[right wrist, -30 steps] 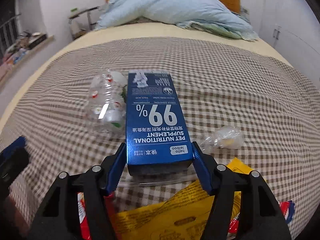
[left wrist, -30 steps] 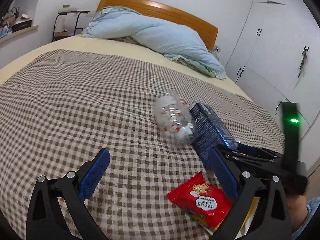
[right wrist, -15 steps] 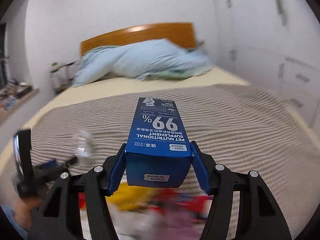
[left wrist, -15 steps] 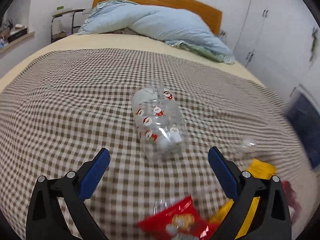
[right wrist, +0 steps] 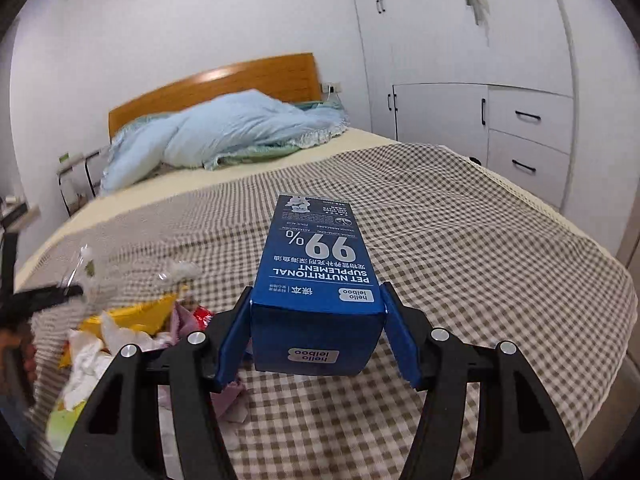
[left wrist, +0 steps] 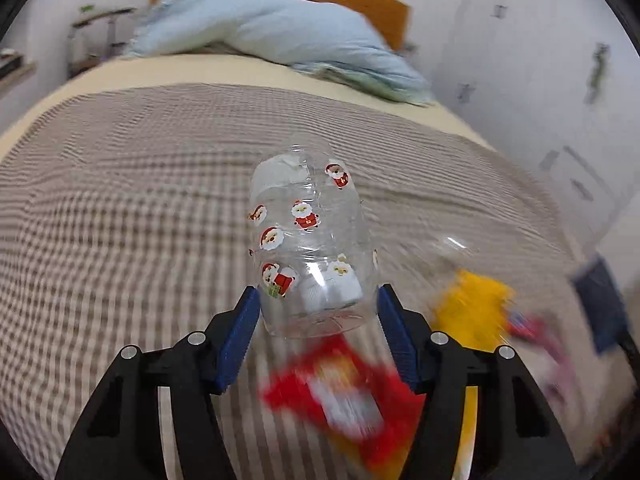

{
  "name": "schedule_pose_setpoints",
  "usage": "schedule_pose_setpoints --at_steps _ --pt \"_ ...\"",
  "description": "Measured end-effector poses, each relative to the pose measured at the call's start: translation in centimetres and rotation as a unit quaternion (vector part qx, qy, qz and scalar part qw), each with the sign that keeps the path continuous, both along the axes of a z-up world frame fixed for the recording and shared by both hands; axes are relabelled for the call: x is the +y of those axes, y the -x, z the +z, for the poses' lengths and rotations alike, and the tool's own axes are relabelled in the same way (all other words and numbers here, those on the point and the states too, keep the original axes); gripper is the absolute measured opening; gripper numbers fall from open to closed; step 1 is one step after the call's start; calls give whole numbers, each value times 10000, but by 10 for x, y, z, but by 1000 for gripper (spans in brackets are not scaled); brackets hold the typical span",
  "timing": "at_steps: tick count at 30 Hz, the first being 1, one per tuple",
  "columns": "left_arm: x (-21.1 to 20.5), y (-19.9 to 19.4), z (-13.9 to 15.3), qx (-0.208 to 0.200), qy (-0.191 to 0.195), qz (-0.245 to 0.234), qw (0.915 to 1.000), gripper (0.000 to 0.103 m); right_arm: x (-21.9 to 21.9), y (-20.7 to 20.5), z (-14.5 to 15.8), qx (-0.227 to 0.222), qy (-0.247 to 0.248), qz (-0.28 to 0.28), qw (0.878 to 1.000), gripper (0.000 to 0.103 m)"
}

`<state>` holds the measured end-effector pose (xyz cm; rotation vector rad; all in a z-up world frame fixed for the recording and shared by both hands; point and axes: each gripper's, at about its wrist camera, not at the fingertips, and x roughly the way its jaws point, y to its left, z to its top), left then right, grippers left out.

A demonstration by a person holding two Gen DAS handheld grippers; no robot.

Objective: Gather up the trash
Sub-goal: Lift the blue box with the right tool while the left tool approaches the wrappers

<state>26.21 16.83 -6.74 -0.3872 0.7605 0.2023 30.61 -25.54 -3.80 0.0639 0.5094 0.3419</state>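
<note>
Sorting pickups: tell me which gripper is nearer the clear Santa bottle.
Left. The left gripper straddles the Santa bottle, jaws closing; the right gripper holds the blue box, away.

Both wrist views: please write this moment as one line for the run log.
left gripper: closing around clear Santa-print jar | right gripper: shut on blue carton | bed: wrappers remain

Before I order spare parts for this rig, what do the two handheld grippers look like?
Both match. The left gripper and right gripper each have two matte black plastic arms with triangular cut-outs and silver round bolt heads at the pivots. Each finger ends in a flat, rectangular royal-blue pad. No cables or printed markings are visible on either gripper.
</note>
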Motion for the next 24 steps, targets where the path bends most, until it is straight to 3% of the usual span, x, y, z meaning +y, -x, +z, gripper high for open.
schedule_pose_setpoints --at_steps 6,8,12,13,15,19,21,24 --pt "-31 79 8 56 220 -699 9973 58 -7 27 -4 162 -220 144 9995 60" --pt "-39 98 2 103 42 -632 9979 59 -8 36 -7 217 -242 152 9994 60" --pt "-46 121 -25 300 -438 -52 9986 59 -15 57 -12 255 -291 109 9992 60" --pt "-43 127 -30 269 -385 18 9989 59 -17 62 -14 275 -318 88 9991 60" --pt "-44 136 -33 -5 -325 90 9994 60 -21 70 -16 309 -354 64 9989 60" --pt "-62 146 -22 -358 -624 6 9974 62 -24 77 -18 318 -383 -3 9988 60" --pt "-74 149 -13 -540 -913 83 9943 80 -23 77 -18 310 -372 22 9988 60" --pt "-89 158 -1 -924 -1159 133 9889 81 -21 76 -19 284 -375 30 9989 60"
